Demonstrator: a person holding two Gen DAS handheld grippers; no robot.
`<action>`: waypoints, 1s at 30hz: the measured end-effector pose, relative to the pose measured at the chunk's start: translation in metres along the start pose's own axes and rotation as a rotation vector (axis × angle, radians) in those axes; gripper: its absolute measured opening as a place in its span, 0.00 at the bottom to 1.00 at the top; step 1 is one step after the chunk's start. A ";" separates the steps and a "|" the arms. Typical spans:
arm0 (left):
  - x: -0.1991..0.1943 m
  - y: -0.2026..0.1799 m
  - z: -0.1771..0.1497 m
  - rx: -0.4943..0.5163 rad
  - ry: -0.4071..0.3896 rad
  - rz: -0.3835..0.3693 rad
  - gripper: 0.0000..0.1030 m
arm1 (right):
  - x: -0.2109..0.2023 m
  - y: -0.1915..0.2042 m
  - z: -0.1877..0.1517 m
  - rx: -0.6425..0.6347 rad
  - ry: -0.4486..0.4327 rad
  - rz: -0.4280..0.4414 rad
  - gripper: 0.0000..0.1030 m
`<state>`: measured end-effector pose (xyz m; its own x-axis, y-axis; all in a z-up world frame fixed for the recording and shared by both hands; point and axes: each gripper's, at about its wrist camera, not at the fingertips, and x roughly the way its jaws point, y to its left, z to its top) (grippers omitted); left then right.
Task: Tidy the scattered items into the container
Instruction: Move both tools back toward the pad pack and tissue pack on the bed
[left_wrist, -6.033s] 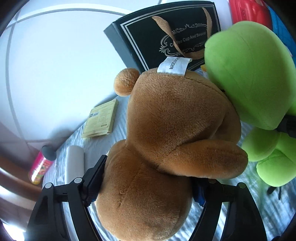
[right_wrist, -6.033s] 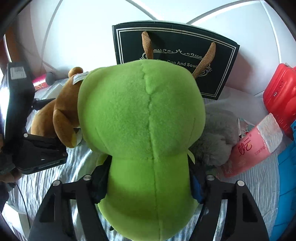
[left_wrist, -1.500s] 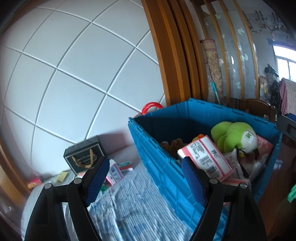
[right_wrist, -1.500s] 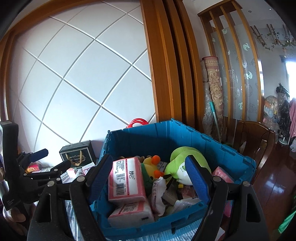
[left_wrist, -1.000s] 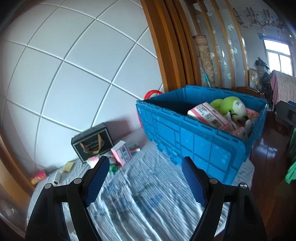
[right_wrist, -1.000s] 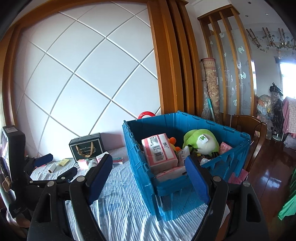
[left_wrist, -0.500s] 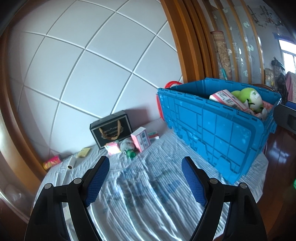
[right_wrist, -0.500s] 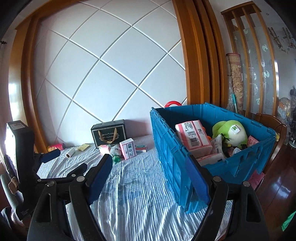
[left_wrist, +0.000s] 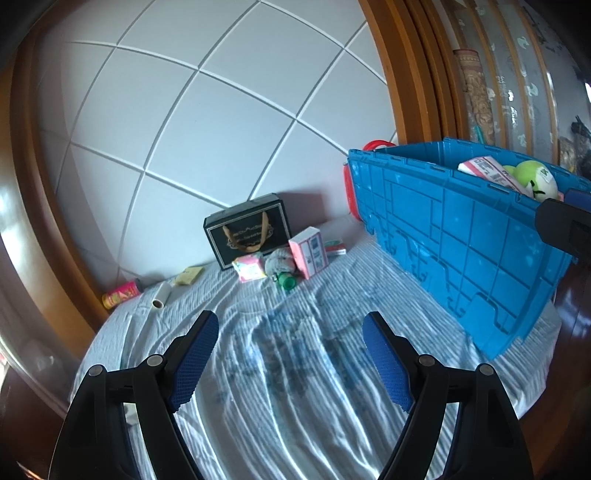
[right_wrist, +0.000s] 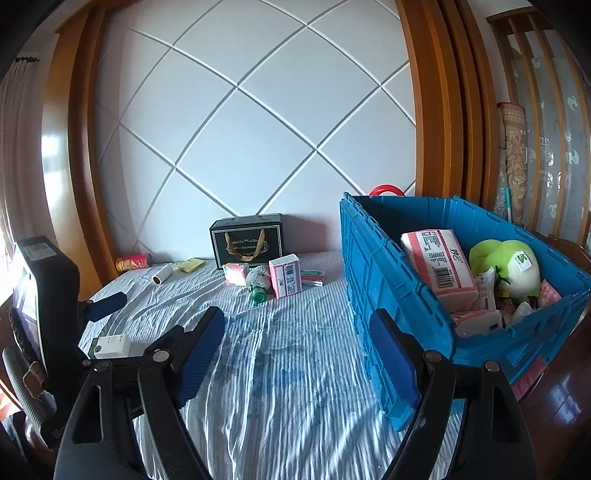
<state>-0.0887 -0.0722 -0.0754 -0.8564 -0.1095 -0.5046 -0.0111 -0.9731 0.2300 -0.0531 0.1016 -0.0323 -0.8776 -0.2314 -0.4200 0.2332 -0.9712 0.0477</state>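
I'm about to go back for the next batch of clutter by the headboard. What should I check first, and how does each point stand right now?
1. Left gripper empty, fingers spread: ok.
2. Right gripper empty, fingers spread: ok.
3. Items left to collect: not ok; the pink carton, green-capped bottle, white paper roll and black gift box lie on the striped bedsheet.
4. Room in the blue plastic crate: cannot tell; the green plush toy and pink tissue pack already reach its rim.
5. Path over the sheet to the pile: ok, nothing in between.
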 end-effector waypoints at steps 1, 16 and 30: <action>0.004 0.004 -0.002 0.001 0.006 0.001 0.79 | 0.006 0.003 0.000 0.002 0.004 0.006 0.79; 0.091 0.136 -0.015 -0.008 0.078 0.047 0.79 | 0.108 0.096 0.023 0.054 0.073 0.015 0.79; 0.198 0.212 0.034 -0.034 0.103 0.140 0.79 | 0.236 0.104 0.060 0.104 0.134 -0.057 0.79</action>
<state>-0.2781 -0.2936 -0.0983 -0.7911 -0.2630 -0.5523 0.1236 -0.9530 0.2768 -0.2609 -0.0569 -0.0725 -0.8229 -0.1730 -0.5413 0.1343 -0.9847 0.1106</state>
